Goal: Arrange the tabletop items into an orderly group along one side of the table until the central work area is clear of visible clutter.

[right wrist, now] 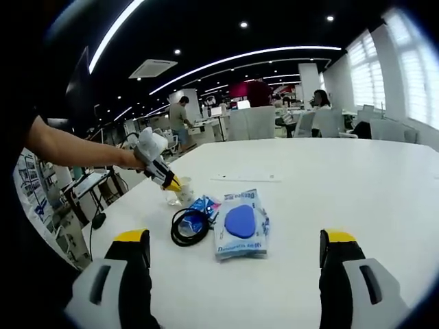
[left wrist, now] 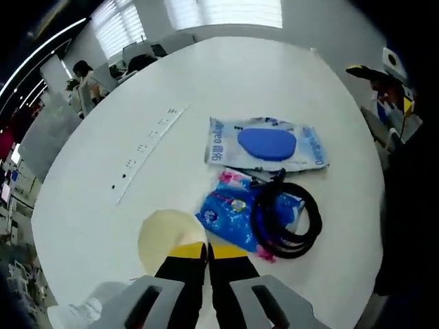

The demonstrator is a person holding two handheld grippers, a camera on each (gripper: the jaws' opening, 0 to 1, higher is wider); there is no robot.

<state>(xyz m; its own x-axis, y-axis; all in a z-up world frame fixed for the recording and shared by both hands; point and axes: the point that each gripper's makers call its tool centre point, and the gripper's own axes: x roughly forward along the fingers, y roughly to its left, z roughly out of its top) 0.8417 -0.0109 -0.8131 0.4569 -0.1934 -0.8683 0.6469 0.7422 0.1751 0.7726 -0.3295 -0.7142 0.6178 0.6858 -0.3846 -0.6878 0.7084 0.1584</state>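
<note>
A round white table (left wrist: 206, 89) carries a small cluster of items near one edge. In the left gripper view, the left gripper (left wrist: 206, 252) rises from the bottom centre of the frame with its yellow-tipped black jaws pressed together, and they appear to be clenched on the near rim of a pale, translucent round cup or lid (left wrist: 164, 236) at lower centre-left. In the right gripper view the same gripper sits at centre-left, held by a person's outstretched arm, its tip at that clear cup (right wrist: 180, 194). Just right of the cup in the left gripper view lies a crumpled blue plastic packet with pink trim (left wrist: 226, 212), and a coiled black cable (left wrist: 288, 223) overlaps the packet's right side. Above them, toward the frame's centre, a white and blue flat pack of wipes with a blue oval lid (left wrist: 266, 145) lies with its long axis running left to right. A thin white strip with dark dots (left wrist: 147, 151) lies diagonally at upper left, apart from the rest. The right gripper (right wrist: 233, 247) hangs released, its jaws spread wide at the bottom corners, with the wipes pack directly ahead between them. Judging by this, the right gripper is better lined up for the wipes pack.
</note>
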